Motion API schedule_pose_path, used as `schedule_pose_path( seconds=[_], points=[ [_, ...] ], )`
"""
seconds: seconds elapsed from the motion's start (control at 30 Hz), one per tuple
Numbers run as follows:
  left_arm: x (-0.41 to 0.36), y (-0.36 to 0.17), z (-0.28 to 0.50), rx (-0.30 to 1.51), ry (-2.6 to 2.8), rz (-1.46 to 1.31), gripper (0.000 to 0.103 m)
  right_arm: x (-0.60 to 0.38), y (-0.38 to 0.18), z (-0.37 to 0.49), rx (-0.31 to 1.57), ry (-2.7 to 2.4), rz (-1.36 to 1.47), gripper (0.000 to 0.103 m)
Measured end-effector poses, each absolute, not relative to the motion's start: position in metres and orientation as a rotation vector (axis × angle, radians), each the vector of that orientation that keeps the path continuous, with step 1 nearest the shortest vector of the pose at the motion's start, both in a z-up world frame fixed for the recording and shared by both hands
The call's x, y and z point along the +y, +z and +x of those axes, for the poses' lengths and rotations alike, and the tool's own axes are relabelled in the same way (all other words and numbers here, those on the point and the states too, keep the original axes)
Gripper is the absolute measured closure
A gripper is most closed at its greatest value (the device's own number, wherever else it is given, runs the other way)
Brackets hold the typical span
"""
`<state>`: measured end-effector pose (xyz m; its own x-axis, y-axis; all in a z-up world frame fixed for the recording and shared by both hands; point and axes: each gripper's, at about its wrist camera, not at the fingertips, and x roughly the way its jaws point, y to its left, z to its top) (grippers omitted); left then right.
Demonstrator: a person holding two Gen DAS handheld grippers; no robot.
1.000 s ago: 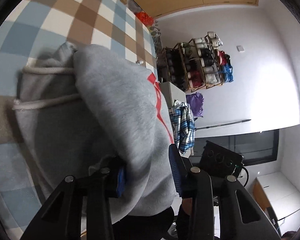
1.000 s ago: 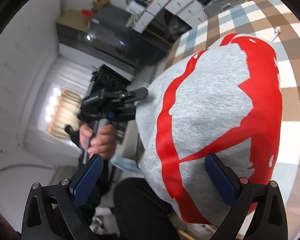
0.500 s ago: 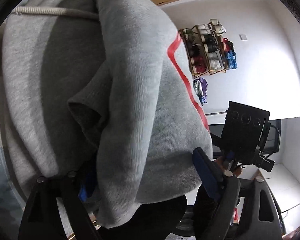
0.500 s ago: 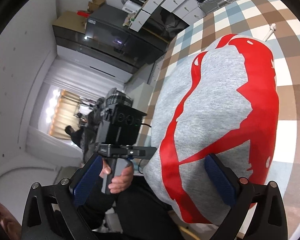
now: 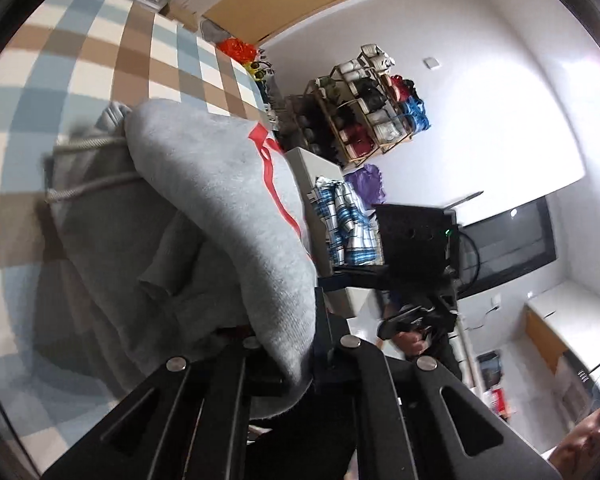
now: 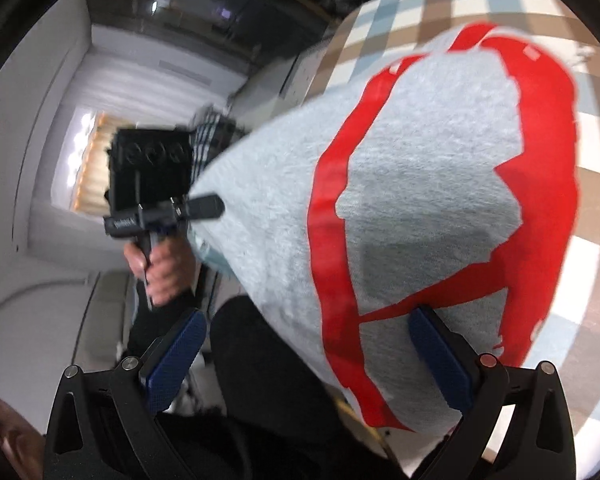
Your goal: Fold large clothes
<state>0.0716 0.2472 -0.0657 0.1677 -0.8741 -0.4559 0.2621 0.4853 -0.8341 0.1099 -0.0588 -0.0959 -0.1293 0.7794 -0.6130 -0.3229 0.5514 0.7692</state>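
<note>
A grey hoodie with a red print lies bunched on the checked tablecloth, its white drawstrings on the far side. My left gripper is shut on the hoodie's near edge, and grey fabric drapes over its fingers. The right wrist view shows that left gripper pinching the cloth's raised left corner. My right gripper stands open at the hoodie's near hem. Its blue pads are wide apart and the printed fabric hangs between them.
The checked tablecloth runs on behind the hoodie. Off the table's edge are a blue plaid shirt on a white box, a shoe rack and a dark screen. The person's dark trousers sit close below.
My left gripper opened wide around the hoodie's edge, then shut on it and drew back, lifting that corner. The right gripper stayed open and moved closer over the print.
</note>
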Motion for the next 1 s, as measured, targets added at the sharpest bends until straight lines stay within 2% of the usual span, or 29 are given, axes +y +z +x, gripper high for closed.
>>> schedule_pose_path(
  seconds=[0.3, 0.4, 0.43, 0.47, 0.53, 0.57, 0.67, 0.87, 1.0],
  points=[
    [0.261, -0.159, 0.062, 1.306, -0.748, -0.707, 0.099, -0.004, -0.105, 0.116, 1.585, 1.022, 0.196, 0.000],
    [0.272, -0.153, 0.066, 1.289, -0.704, -0.761, 0.089, 0.010, -0.103, 0.118, 1.596, 1.009, 0.137, 0.000],
    [0.279, -0.147, 0.065, 1.281, -0.706, -0.764, 0.082, 0.009, -0.102, 0.116, 1.597, 1.000, 0.128, 0.000],
    [0.283, -0.140, 0.068, 1.272, -0.703, -0.759, 0.061, 0.011, -0.102, 0.116, 1.598, 0.994, 0.114, 0.000],
    [0.295, -0.132, 0.072, 1.231, -0.647, -0.792, 0.028, 0.011, -0.101, 0.113, 1.599, 0.991, 0.099, 0.000],
    [0.299, -0.128, 0.073, 1.186, -0.629, -0.830, 0.022, 0.009, -0.101, 0.109, 1.596, 0.988, 0.091, 0.000],
    [0.294, -0.123, 0.092, 1.149, -0.639, -0.865, 0.022, 0.011, -0.101, 0.101, 1.576, 0.971, 0.051, 0.000],
    [0.257, -0.172, 0.147, 1.265, -0.628, -1.022, 0.022, 0.020, -0.096, 0.085, 1.513, 0.909, -0.021, 0.000],
    [0.242, -0.170, 0.161, 1.254, -0.709, -1.117, 0.023, 0.022, -0.094, 0.074, 1.449, 0.874, -0.058, 0.000]
  ],
)
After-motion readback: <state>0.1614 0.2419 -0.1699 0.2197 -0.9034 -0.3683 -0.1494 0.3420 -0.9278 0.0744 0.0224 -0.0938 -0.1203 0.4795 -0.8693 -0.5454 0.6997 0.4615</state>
